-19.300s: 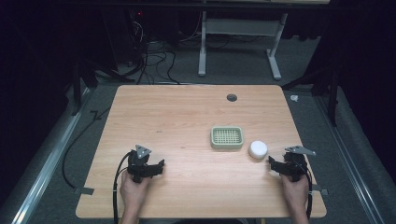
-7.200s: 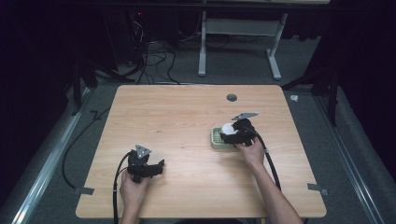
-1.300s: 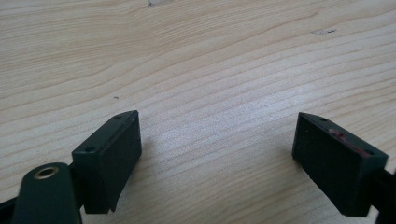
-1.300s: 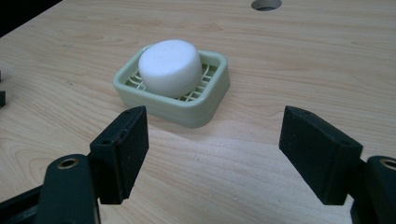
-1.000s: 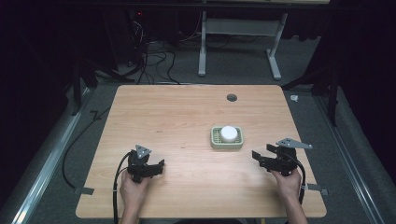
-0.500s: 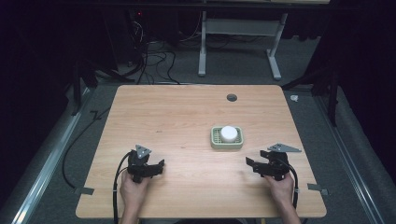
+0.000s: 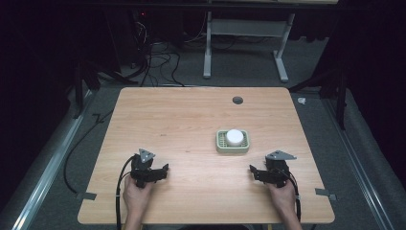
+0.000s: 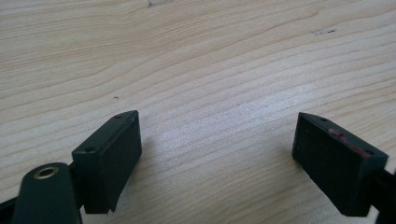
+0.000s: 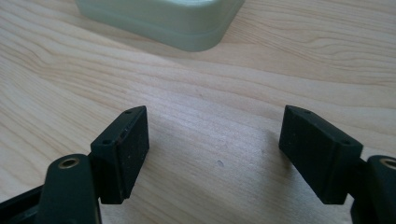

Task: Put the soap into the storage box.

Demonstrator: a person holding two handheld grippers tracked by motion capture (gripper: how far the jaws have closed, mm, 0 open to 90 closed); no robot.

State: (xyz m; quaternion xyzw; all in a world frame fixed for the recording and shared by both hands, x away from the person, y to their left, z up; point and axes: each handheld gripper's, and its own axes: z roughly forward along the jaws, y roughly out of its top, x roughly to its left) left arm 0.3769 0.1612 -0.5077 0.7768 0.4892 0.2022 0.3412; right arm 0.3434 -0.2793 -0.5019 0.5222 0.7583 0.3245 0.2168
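A round white piece (image 7: 235,137) lies on a pale green slotted dish (image 7: 221,145) right of the table's middle. My right gripper (image 7: 254,171) rests low near the front right, a little in front of the dish, open with nothing between its jaws. In the right gripper view the dish's green wall (image 9: 187,28) stands just beyond the open right gripper (image 9: 212,151). My left gripper (image 7: 163,170) sits at the front left, open and empty. The left gripper view has the left gripper (image 8: 217,158) wide apart over bare wood.
The wooden table (image 7: 182,120) has a dark cable hole (image 7: 237,100) near its far edge. Cables trail from both grippers off the front edge. Beyond the table lie floor cables and a white desk frame (image 7: 244,33).
The right gripper carried the white piece onto the green dish, let go, and drew back toward the front right; in the last second it shifted slightly left and lower. The left gripper stayed still.
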